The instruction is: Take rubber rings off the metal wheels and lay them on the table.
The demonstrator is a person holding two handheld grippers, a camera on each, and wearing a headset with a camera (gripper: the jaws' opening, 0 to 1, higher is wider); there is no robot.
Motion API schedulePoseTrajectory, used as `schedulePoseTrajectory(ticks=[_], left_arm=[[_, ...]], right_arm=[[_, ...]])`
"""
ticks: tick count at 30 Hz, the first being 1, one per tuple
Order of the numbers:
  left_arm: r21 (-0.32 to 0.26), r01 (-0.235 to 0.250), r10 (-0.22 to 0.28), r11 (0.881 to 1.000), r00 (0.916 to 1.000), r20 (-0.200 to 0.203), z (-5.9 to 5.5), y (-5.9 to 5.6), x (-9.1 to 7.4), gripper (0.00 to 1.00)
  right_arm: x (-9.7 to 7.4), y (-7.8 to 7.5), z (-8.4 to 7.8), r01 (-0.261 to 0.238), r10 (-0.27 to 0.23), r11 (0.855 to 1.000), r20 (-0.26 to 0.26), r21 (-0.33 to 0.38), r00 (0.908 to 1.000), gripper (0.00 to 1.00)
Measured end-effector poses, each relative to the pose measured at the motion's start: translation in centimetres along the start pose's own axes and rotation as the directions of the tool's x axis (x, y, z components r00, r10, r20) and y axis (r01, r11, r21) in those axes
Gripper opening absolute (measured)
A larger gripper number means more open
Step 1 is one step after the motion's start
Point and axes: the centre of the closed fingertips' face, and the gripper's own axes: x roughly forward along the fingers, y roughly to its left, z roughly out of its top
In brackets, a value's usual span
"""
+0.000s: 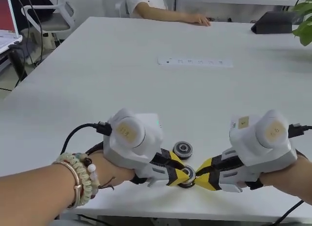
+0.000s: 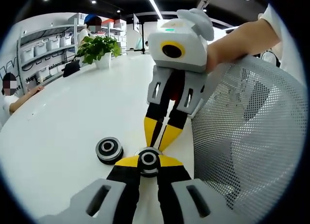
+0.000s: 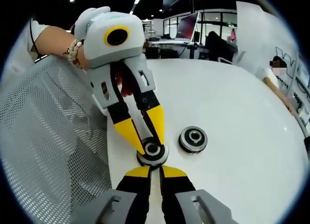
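So the person's got both tools meeting on one metal wheel (image 3: 153, 150), right at the near edge of the desk (image 1: 146, 89). The left tongs (image 2: 148, 162) are clamped across the wheel from either side, which looks like pure anchoring: it pins the wheel so it can't spin or skid. The right tongs (image 3: 156, 171) come in from the opposite side, nearly closed, with their tips nipped onto the dark rubber ring (image 3: 141, 158) at the wheel's rim. That ring still sits on the wheel, so the peeling is yet to do. Coming in head-on from both sides makes sense, since one tool can pull against the other. A second wheel (image 1: 183, 149) lies flat just beside them, apart from both tools, ring still on, probably parked close so it's next. There's no loose ring on the desk that can be made out. As for containers, a white pot (image 2: 102, 63) far across the desk holds a leafy plant (image 2: 97, 47). The shelf bins (image 2: 38, 46) behind it are too small to tell what's inside.
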Motion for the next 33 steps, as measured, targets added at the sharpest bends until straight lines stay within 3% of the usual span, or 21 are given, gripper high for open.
schedulePoseTrajectory(ticks=[7,13,15,18,20,24,26,27,30,32,33], left_arm=[[0.001,-0.002,0.002,1.000,1.0000,0.000,0.0,0.0,0.0,0.07],[0.006,-0.003,0.003,1.000,1.0000,0.000,0.0,-0.1,0.0,0.07],[0.007,-0.002,0.002,1.000,1.0000,-0.001,0.0,-0.1,0.0,0.07],[0.006,-0.004,0.004,1.000,1.0000,0.000,0.0,0.0,0.0,0.07],[0.005,-0.003,0.003,1.000,1.0000,0.001,0.0,0.0,0.0,0.07],[0.005,-0.003,0.003,1.000,1.0000,0.003,0.0,0.0,0.0,0.07],[0.005,-0.002,0.002,1.000,1.0000,0.004,0.0,0.0,0.0,0.07],[0.005,-0.002,0.002,1.000,1.0000,0.004,0.0,0.0,0.0,0.07],[0.002,-0.003,0.003,1.000,1.0000,0.006,0.0,0.0,0.0,0.07],[0.003,-0.002,0.002,1.000,1.0000,0.005,0.0,0.0,0.0,0.07],[0.003,-0.002,0.002,1.000,1.0000,0.005,0.0,0.0,0.0,0.07]], right_arm=[[0.0,-0.5,0.1,0.035,-0.035,0.999,-0.019,0.024,0.9992,0.00],[-0.1,-0.8,0.0,0.038,-0.036,0.985,-0.018,0.168,0.9992,0.00],[-0.1,-0.6,-0.1,0.036,-0.036,0.988,0.001,0.150,0.9993,0.00],[-0.1,-0.5,0.0,0.053,-0.053,0.998,-0.003,0.045,0.9986,0.00],[0.0,-0.5,-0.1,0.044,-0.043,0.988,-0.015,0.145,0.9990,0.00],[-0.1,-0.7,0.0,0.035,-0.032,0.986,-0.019,0.161,0.9993,0.00],[-0.1,-0.6,-0.1,0.020,-0.019,0.963,-0.006,0.267,0.9998,0.00],[-0.3,-0.7,0.0,0.003,-0.008,0.931,0.011,0.365,0.9999,0.00],[-0.8,-1.1,0.5,-0.032,0.000,0.872,0.066,0.488,0.9978,0.00],[-0.9,-1.1,1.0,-0.055,0.001,0.850,0.104,0.524,0.9946,0.00],[-0.9,-1.1,1.0,-0.057,0.002,0.847,0.104,0.528,0.9946,0.00]])
